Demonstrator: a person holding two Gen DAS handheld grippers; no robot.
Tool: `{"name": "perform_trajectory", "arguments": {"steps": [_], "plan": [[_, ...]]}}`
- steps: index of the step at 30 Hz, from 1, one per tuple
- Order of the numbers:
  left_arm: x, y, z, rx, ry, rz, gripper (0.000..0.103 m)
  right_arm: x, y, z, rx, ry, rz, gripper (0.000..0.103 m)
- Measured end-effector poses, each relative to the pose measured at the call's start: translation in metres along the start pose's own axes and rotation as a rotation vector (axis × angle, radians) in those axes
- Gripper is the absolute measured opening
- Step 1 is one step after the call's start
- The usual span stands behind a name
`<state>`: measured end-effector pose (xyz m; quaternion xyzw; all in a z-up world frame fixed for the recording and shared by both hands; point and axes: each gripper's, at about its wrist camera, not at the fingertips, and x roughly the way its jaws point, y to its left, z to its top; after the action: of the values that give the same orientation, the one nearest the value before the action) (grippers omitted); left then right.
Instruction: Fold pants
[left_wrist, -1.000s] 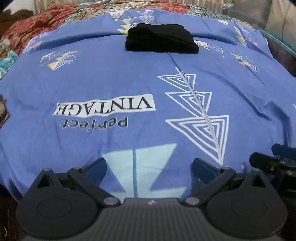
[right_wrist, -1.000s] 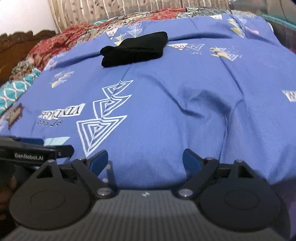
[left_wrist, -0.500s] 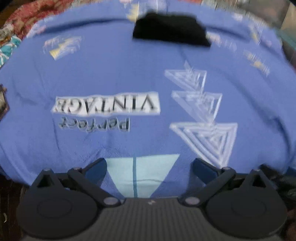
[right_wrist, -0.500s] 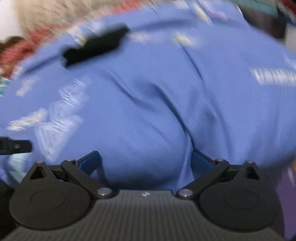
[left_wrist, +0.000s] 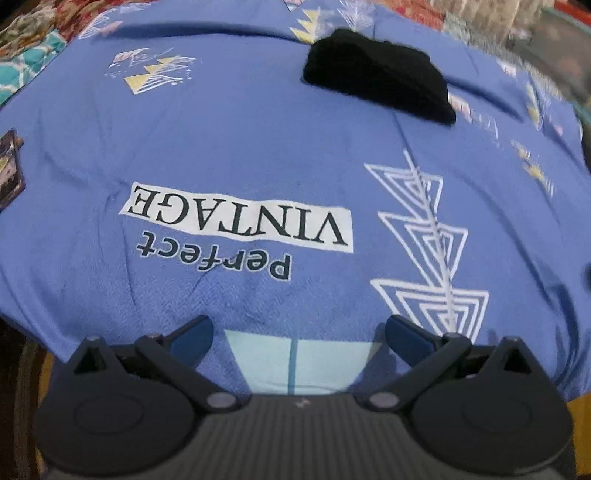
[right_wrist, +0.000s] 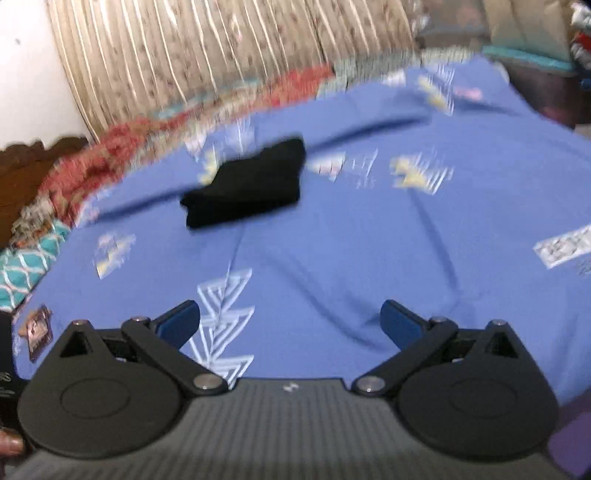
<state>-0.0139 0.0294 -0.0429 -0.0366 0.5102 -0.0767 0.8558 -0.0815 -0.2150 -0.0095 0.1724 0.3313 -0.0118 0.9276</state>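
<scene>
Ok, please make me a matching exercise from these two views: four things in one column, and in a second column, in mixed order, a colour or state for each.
Things:
1. pants
2. bed sheet
3. left gripper
4. curtain

Descriptions:
a. open, holding nothing
b. beige, with vertical pleats
c. black, folded into a compact bundle
d. blue, printed with white triangles and the word VINTAGE

Right pairs: 1-c, 2-d, 3-a, 4-b

The right gripper is open too, so it is left out to keep each pair unique.
</scene>
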Motion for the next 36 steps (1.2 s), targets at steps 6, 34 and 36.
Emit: {"name": "perform_trajectory", "arguments": {"steps": [6, 34, 36], "plan": [[0.005, -0.008, -0.004, 0.079, -0.020, 0.037, 0.103, 0.034, 0.010, -0.032, -0.043, 0.167, -0.016, 0.103], [-0.044, -0.010, -0.001, 0.097, -0.120, 0.208, 0.103, -0.013, 0.023, -0.018, -0.044, 0.053, 0.025, 0.103], [-0.045, -0.011, -0.002, 0.104, -0.121, 0.216, 0.103, -0.015, 0.023, -0.020, -0.035, 0.055, 0.025, 0.103]]}}
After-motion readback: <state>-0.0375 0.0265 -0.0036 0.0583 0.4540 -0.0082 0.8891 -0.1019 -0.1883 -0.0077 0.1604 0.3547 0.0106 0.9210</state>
